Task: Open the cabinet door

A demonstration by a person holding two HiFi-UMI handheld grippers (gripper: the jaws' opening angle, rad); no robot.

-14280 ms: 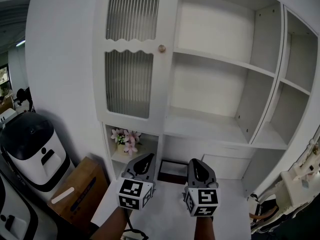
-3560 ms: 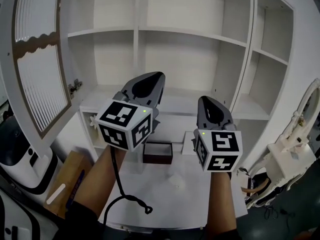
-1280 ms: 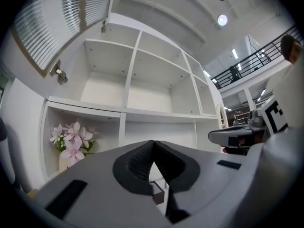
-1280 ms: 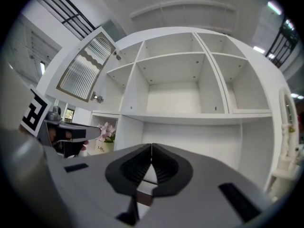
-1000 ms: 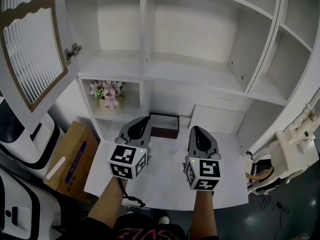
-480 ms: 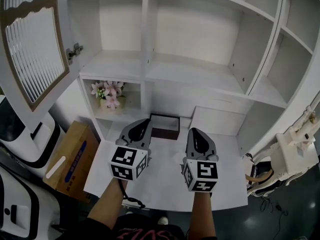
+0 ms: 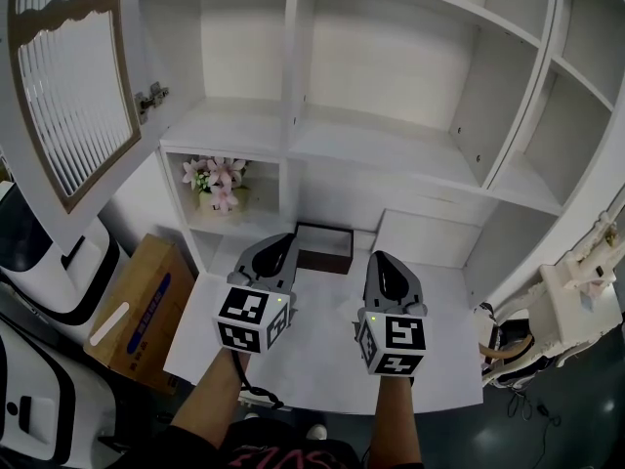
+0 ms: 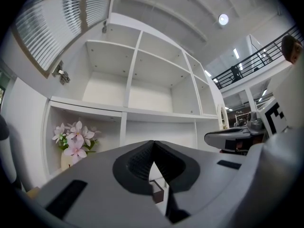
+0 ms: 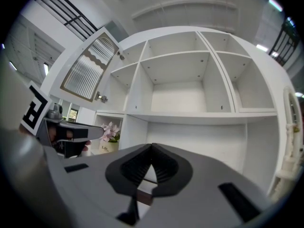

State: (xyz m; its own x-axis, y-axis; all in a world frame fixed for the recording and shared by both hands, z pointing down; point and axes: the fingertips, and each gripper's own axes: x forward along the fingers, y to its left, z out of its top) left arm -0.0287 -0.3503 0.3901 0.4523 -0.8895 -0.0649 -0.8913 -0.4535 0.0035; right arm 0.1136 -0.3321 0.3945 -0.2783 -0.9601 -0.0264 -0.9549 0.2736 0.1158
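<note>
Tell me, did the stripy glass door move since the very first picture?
Yes. The cabinet door swung out leftward on its hinges. It covered the left shelves then, and they stand uncovered now.

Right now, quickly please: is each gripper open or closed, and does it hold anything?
Left gripper: closed, holding nothing.
Right gripper: closed, holding nothing.

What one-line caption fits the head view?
Cabinet door swung open at left; left gripper and right gripper, both shut, over the white table.
</note>
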